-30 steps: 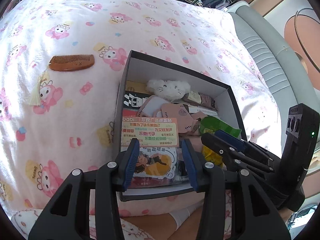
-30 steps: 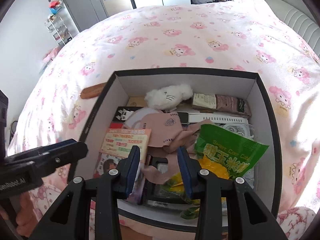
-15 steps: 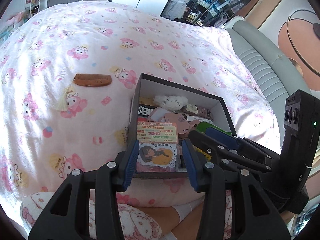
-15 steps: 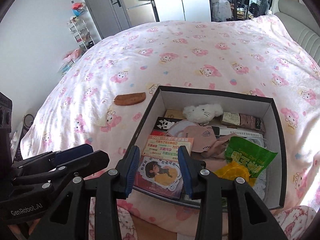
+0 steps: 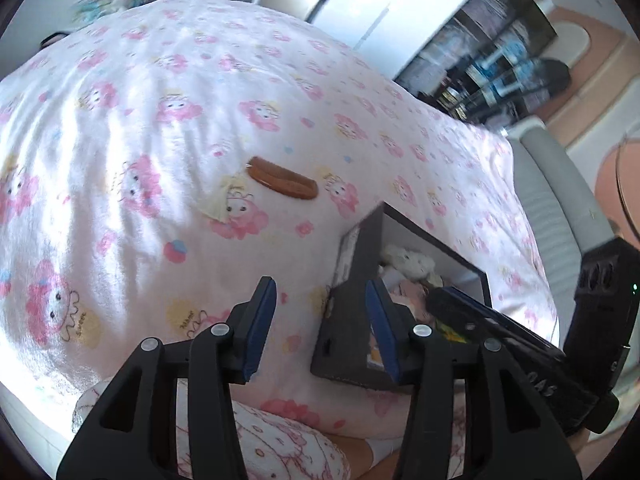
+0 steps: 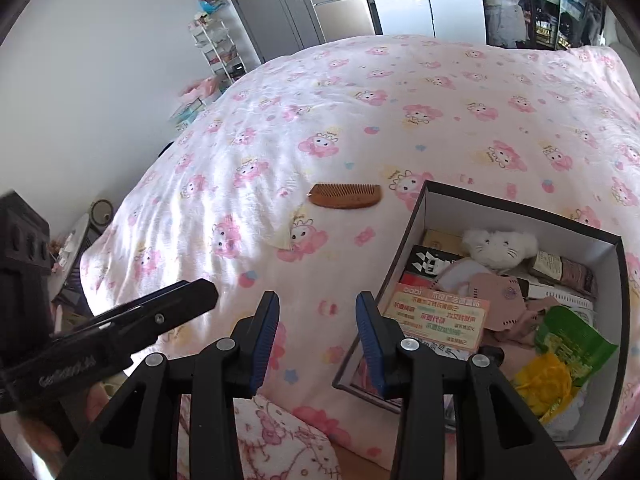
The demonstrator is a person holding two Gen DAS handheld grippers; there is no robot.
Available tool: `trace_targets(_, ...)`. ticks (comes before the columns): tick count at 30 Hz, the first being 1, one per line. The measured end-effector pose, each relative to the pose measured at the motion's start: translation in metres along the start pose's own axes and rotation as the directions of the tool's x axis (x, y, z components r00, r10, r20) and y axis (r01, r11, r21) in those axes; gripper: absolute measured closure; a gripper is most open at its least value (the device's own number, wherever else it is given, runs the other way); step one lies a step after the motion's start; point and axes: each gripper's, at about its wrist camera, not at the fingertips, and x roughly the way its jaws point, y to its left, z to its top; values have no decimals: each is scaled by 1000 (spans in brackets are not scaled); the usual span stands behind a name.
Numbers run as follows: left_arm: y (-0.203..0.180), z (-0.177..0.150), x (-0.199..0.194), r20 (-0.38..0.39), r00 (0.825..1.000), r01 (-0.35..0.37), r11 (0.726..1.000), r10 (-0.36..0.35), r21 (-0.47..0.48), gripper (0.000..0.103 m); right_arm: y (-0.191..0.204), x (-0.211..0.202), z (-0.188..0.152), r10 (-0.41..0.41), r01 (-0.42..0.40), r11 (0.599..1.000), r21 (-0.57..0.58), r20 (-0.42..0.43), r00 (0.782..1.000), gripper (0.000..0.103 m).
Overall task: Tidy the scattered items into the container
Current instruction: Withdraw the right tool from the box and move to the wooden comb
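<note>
A brown wooden comb (image 5: 283, 179) (image 6: 346, 195) with a pale tassel (image 6: 281, 237) lies on the pink patterned bedspread, left of a black box (image 6: 426, 216) (image 5: 352, 280). The box holds a white plush toy (image 6: 500, 245), booklets, pink cloth and a green snack bag (image 6: 572, 344). My left gripper (image 5: 320, 322) is open and empty, over the bedspread beside the box's left wall. My right gripper (image 6: 317, 340) is open and empty, over the bedspread just left of the box's near corner. The comb lies well beyond both.
The bed (image 6: 400, 92) fills most of both views. A white shelf rack (image 6: 218, 48) and grey cabinets (image 6: 280, 4) stand beyond it. A grey padded headboard (image 5: 560, 200) runs along the right. A patterned pink cloth (image 6: 280, 440) lies under the grippers.
Both grippers have pulled back from over the box and swung left toward the open bedspread. The comb is now nearer the middle of both views. Both stay open and empty.
</note>
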Motion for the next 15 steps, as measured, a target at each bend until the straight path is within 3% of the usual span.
trace_targets(3,29,7,15,1,999,-46,997,46,-69,56,-13,5,18,-32,32,999,27,-1,999,66)
trace_targets(6,48,18,34,-20,999,-33,991,30,-130,56,-19,20,36,-78,78,997,7,-18,997,66)
trace_targets(11,55,58,67,-15,998,-63,988,61,-138,56,-26,64,71,-23,28,998,59,-81,996,66)
trace_targets(15,62,98,106,-27,999,-50,985,46,-163,56,-27,116,95,-46,58,996,75,-154,987,66)
